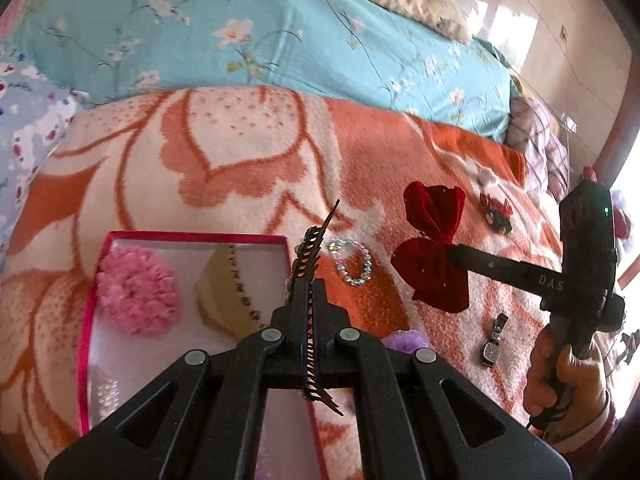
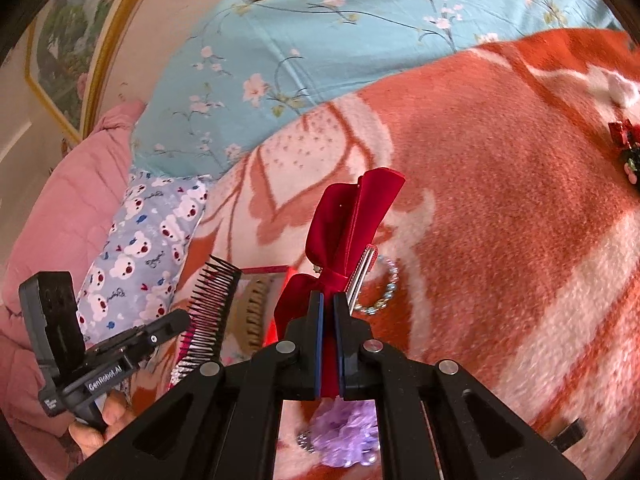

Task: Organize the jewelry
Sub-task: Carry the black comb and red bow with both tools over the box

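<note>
My left gripper is shut on a black hair comb and holds it above the right edge of the pink-rimmed box. The box holds a pink pom-pom and a beige claw clip. My right gripper is shut on a red velvet bow clip, held above the blanket; the bow also shows in the left wrist view. A bead bracelet lies on the blanket between box and bow. The comb shows in the right wrist view.
On the orange-and-white blanket lie a wristwatch, a small red-and-black clip and a purple scrunchie. A blue floral quilt and pillows lie beyond.
</note>
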